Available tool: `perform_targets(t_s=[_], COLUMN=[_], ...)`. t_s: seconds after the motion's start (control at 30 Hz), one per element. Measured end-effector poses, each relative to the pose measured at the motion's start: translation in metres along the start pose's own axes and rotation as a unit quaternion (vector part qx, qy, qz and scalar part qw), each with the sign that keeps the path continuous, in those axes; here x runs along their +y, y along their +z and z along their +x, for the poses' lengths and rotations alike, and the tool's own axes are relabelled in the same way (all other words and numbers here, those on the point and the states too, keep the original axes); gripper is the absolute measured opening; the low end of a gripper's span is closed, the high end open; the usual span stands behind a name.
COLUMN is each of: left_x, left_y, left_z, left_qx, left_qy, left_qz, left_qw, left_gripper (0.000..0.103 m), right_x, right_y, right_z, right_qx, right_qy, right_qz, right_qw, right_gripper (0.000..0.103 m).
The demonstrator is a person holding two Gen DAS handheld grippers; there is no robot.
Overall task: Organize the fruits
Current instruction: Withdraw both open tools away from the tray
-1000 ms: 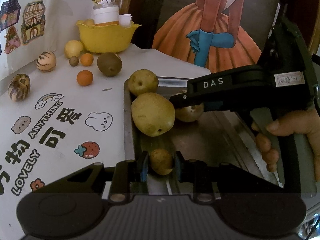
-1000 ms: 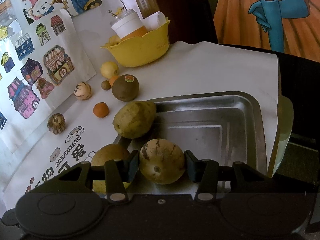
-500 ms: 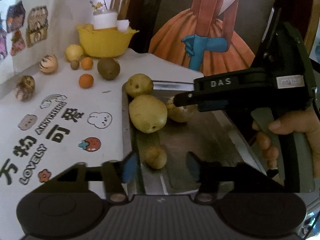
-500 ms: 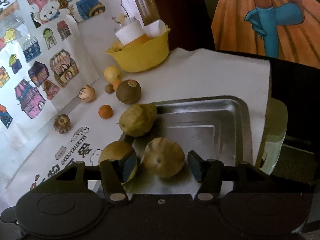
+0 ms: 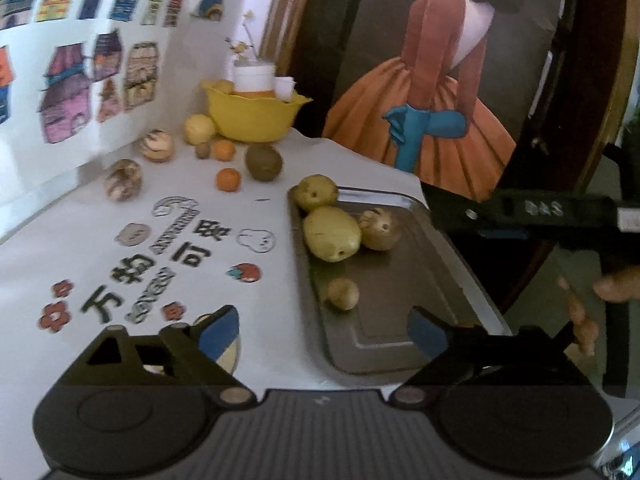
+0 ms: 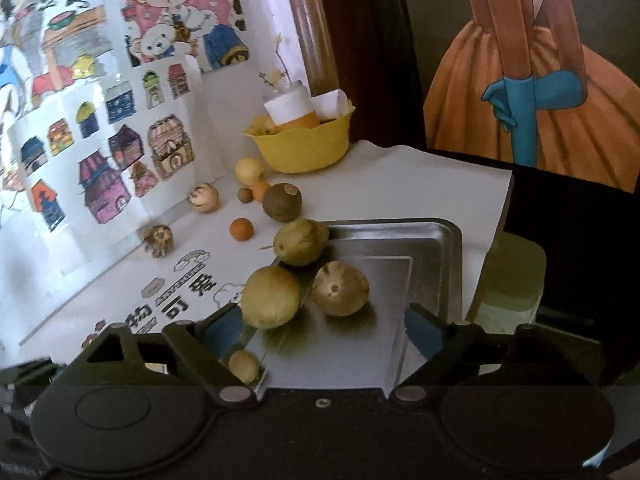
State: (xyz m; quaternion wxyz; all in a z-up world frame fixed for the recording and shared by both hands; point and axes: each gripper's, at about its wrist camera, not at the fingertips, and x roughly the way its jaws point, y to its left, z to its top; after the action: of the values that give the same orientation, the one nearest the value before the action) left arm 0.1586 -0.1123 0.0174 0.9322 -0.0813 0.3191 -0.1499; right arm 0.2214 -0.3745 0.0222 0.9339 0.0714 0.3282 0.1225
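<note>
A metal tray (image 5: 432, 240) (image 6: 436, 264) holds several yellow-brown fruits: a small one (image 5: 343, 293) (image 6: 243, 365), a large one (image 5: 330, 233) (image 6: 271, 297), a striped round one (image 5: 378, 228) (image 6: 340, 288) and one at the far corner (image 5: 315, 192) (image 6: 301, 241). My left gripper (image 5: 322, 330) is open and empty, above the tray's near edge, behind the small fruit. My right gripper (image 6: 322, 328) is open and empty, just behind the striped fruit. Its body shows at the right of the left wrist view (image 5: 520, 216).
On the white printed tablecloth (image 5: 120, 240) lie two small oranges (image 5: 228, 179) (image 6: 241, 228), a dark brown fruit (image 5: 263, 161) (image 6: 282, 202), two striped fruits (image 5: 122, 179) (image 6: 204, 197) and a yellow fruit (image 5: 199, 129). A yellow bowl (image 5: 252, 114) (image 6: 304, 142) stands at the back by the postered wall.
Both grippers opened and let go of their fruits in the tray, the left the small one, the right the striped one. Both have drawn back and up from the tray.
</note>
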Motion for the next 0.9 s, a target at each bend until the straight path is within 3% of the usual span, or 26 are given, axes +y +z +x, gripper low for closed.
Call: perform_targets(t_s=[0.2, 0.47, 0.9], left_x=[0.017, 0.039, 0.081], left_y=[-0.006, -0.019, -0.042], left_z=[-0.023, -0.049, -0.076], left_qx=[-0.008, 0.002, 0.029], left_qy=[0.011, 0.031, 0.077], left_qz=[-0.019, -0.025, -0.026], left_qw=[0.9997, 0.9992, 0.9962], left_gripper=[0.102, 0.102, 0.102], right_x=[0.021, 0.054, 0.105], right_y=[-0.023, -0.055, -0.088], right_z=[-0.032, -0.059, -0.069], right_qx=[-0.007, 0.027, 0.1], right_qy=[-0.005, -0.011, 0.05], right_qz=[-0.02, -0.04, -0.058], right_qw=[1.0, 0.999, 0.992], right_gripper=[0.102, 0.102, 0.102])
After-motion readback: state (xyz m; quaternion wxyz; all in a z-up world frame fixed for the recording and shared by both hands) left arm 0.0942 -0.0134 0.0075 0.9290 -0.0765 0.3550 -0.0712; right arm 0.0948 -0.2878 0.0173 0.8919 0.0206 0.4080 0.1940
